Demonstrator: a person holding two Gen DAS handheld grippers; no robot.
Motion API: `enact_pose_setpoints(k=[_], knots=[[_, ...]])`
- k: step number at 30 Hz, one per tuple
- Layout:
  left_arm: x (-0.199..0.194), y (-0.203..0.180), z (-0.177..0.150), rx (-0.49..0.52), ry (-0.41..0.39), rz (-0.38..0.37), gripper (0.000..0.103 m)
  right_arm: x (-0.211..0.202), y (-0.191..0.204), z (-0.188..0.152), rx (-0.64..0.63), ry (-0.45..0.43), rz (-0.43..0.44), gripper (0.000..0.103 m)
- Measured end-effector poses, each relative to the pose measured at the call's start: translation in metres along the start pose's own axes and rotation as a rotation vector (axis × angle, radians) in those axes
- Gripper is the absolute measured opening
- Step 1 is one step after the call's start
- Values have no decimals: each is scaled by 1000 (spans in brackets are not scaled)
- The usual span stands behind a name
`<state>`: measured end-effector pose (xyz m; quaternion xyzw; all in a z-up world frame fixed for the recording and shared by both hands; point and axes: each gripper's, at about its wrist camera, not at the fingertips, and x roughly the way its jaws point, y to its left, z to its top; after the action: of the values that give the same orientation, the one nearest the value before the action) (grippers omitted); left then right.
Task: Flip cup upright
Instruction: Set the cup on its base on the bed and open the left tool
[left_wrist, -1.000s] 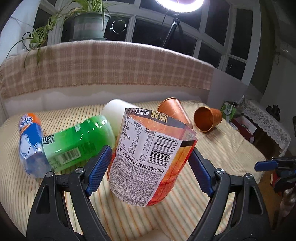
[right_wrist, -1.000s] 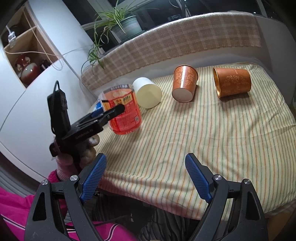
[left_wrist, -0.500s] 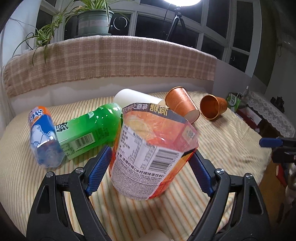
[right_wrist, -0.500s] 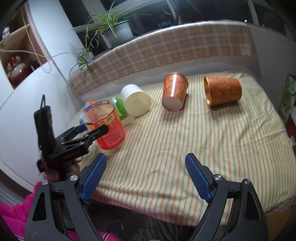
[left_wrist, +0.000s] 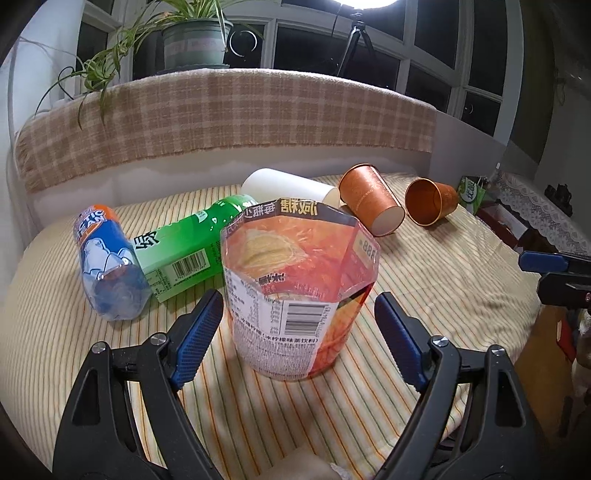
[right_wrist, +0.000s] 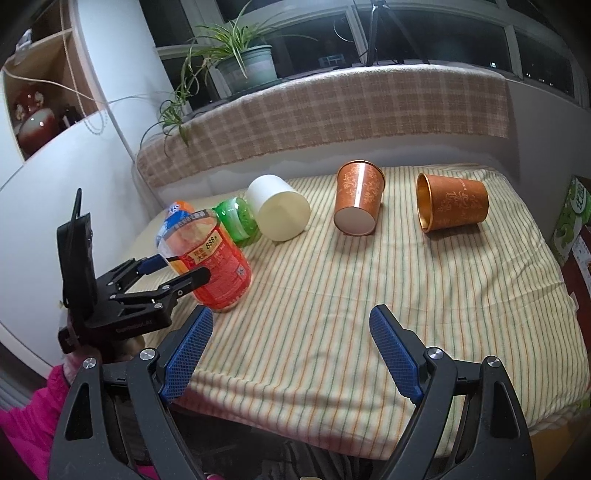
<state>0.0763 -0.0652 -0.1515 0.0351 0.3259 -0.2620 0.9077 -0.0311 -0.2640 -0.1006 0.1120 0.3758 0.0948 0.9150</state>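
orange cut-bottle cup (left_wrist: 299, 295) now upright on the striped cloth (left_wrist: 424, 288), left gripper (left_wrist: 299, 325) let go

half a second ago the cup was tilted between the left gripper's blue pads; now it stands open end up, and the pads sit apart on either side of it with a gap showing on both sides. from the right wrist view the cup (right_wrist: 214, 269) stands at the near left edge of the cloth (right_wrist: 369, 280), and the left gripper (right_wrist: 173, 273) partly covers its lower side. the right gripper (right_wrist: 291, 350) hangs wide apart over the near edge, holding nothing. behind the cup, the green bottle (left_wrist: 192, 247) and white cup (left_wrist: 288, 184) are partly hidden; the blue bottle (right_wrist: 177, 212) is nearly blocked. both copper cups (right_wrist: 358, 201) (right_wrist: 452, 206) lie far right.
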Motion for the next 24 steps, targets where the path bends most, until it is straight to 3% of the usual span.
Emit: enact_pose_setpoints(k=[9,19,24], knots=[[-35,13,-11,-10,-8,61,91,-12,7,2,-2,-74,-36,87],[-139,19,-3,-138,-221,237,92,-27,18,10,-18,-198,-143,87],[-168,10,5,-143,-300,321,92,-36,26,12,-35,-247,-174,87]])
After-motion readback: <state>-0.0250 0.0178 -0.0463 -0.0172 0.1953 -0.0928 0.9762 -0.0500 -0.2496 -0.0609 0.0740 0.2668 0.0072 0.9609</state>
